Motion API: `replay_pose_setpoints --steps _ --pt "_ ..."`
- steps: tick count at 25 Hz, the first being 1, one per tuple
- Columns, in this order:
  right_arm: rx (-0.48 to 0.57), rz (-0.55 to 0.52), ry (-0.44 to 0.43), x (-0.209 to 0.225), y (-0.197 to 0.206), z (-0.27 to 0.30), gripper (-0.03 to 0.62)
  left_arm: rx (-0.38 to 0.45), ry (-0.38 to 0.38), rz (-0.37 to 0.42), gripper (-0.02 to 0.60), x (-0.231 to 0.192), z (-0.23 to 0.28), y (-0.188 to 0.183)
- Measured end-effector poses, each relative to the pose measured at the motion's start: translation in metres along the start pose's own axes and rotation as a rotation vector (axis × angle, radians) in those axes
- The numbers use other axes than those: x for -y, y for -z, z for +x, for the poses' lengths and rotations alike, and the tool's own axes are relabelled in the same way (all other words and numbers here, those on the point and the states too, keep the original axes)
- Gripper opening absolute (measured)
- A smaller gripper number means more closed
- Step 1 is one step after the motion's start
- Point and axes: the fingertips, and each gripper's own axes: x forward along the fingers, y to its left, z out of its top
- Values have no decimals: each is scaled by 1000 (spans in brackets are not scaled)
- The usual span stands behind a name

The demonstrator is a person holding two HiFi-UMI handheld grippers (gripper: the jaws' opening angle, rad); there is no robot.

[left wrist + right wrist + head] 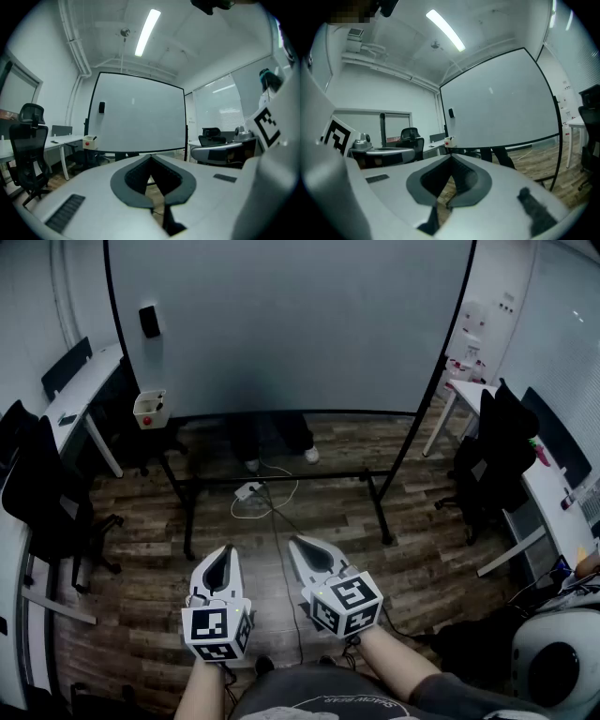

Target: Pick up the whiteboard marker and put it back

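Two tools, left gripper and right gripper, jaws pinched together and empty, sit side by side near the body, aimed at the far whiteboard, probably pre-reach; marker seems to be the dark stick in the box at its left edge.

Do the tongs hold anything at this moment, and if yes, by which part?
Nothing is held. The left tongs and the right tongs are both shut and empty.

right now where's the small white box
In the head view the small white box sits at the whiteboard's lower left corner, directly below the black block.
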Motion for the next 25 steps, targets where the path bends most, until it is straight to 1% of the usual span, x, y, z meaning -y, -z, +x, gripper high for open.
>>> replay_pose_setpoints --steps 4,8,13,16,20,25 --pt "-7 -6 -18 -6 1 6 23 -4 -2 -3 14 -4 0 2" --pt "-27 -15 -41 -15 5 11 23 -19 -5 -22 14 -14 -1 8" --pt "-35 0 -21 -16 14 23 23 -34 0 -47 14 -31 3 17" --pt "-16 14 -11 -19 15 38 23 -39 10 -52 14 -47 7 20" --pt "-4 5 19 -24 13 65 23 -32 12 -45 14 -78 12 17" --pt "99 21 12 -41 -7 90 25 -8 14 -64 14 -124 9 13"
